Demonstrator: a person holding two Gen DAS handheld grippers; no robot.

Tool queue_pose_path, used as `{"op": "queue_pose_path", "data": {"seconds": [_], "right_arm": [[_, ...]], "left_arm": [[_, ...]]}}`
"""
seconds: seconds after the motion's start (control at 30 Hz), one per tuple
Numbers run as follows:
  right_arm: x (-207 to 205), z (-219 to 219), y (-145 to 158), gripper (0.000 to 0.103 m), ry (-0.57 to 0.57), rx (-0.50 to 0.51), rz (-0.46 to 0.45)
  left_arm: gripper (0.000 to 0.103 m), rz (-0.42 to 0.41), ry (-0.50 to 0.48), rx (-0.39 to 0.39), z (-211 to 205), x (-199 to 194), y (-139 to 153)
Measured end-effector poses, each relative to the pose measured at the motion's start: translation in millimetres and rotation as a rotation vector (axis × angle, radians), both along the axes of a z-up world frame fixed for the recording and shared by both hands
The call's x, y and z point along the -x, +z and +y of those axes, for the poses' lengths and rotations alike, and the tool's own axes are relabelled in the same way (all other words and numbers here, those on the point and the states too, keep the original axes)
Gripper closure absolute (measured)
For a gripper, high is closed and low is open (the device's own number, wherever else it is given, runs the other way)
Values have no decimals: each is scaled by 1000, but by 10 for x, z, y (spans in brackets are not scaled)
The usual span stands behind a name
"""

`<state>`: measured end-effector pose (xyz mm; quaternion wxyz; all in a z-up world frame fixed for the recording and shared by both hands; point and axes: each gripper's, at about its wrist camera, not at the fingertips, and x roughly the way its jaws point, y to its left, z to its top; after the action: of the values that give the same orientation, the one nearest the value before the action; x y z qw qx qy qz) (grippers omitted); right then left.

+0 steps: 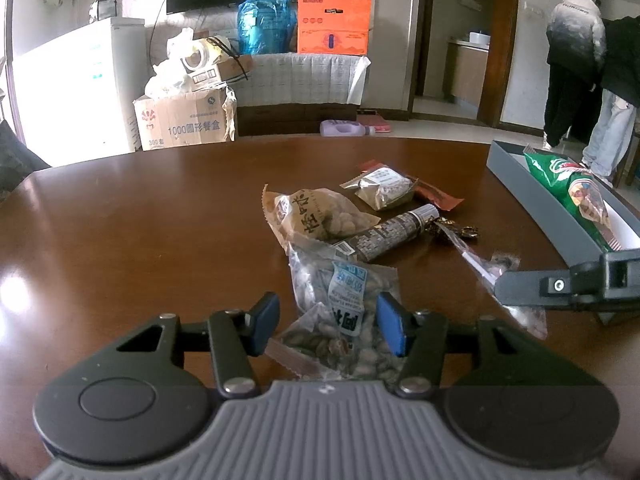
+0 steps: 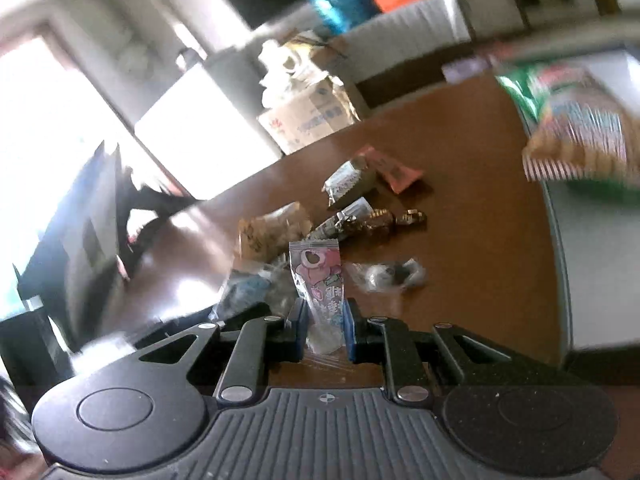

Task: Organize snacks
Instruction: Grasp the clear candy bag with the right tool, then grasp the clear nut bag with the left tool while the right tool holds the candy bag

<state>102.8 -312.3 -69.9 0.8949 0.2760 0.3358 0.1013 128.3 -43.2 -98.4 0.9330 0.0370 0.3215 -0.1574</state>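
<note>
- Living-room clutter behind: cardboard box (image 1: 185, 120), orange carton (image 1: 333, 24), blue plastic bag (image 1: 266, 18); two people stand at 2 o'clock by a doorway, far off.
- Work surface is a dark brown table (image 1: 140, 220); loose snacks sit mid-table, grey tray (image 1: 532, 196) at 3 o'clock in the left wrist view, green snack bag (image 1: 576, 196) already lying in it.
- Left gripper (image 1: 328, 324): jaws partly apart, straddling the clear nut packet (image 1: 344, 304); pads (image 1: 390, 330) look beside the packet, not clearly pressing, so I read it as not gripped yet.
- Nut packet's long axis runs roughly 12-to-6 from the left claw, right between the fingers; a straight close should catch it.
- Right gripper (image 2: 324, 328): clamped tight on the pink bear candy packet (image 2: 318, 276), packet standing up toward 12 o'clock out of the pads, lifted off the table.
- Right wrist view is motion-blurred and tilted; the tray's edge (image 2: 560, 240) lies at about 3 o'clock from that claw, green bag at 2 o'clock.
- Key relation: tray is to the right of both claws; the right hand is nearer it and is already loaded, so the drop-off probably goes first.
- Remaining on the table: tan peanut bag (image 1: 320, 216), dark stick wrapper (image 1: 392, 232), silver pouch (image 1: 380, 186), red wrapper (image 1: 440, 198), small dark candies (image 1: 460, 232).
- Task judged early: one item in the tray, most still out.
</note>
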Motion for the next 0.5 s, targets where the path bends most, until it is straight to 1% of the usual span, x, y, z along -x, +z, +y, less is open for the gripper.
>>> {"op": "queue_pose_path", "data": {"seconds": [0.03,0.07,0.23,0.27,0.3,0.37,0.5], "right_arm": [[-2,19,11,83,3,33,1],[3,60,38,83,12,88,-4],[50,340,154,83,69,290,-48],[65,401,178,83,84,328,-56],[73,453,198,83,93,362,-65],[104,568,238,83,112,443,-83],[120,695,274,83,132,499,-95]], "left_arm": [[50,1,0,0,2,-2,-2],[50,0,0,1,1,-2,-2],[51,-9,-5,-5,-7,16,16],[53,-13,-6,-9,-13,23,24],[60,-21,-6,-12,-18,33,35],[64,-26,-13,-8,-16,36,51],[68,-27,-21,-19,-32,62,44]]}}
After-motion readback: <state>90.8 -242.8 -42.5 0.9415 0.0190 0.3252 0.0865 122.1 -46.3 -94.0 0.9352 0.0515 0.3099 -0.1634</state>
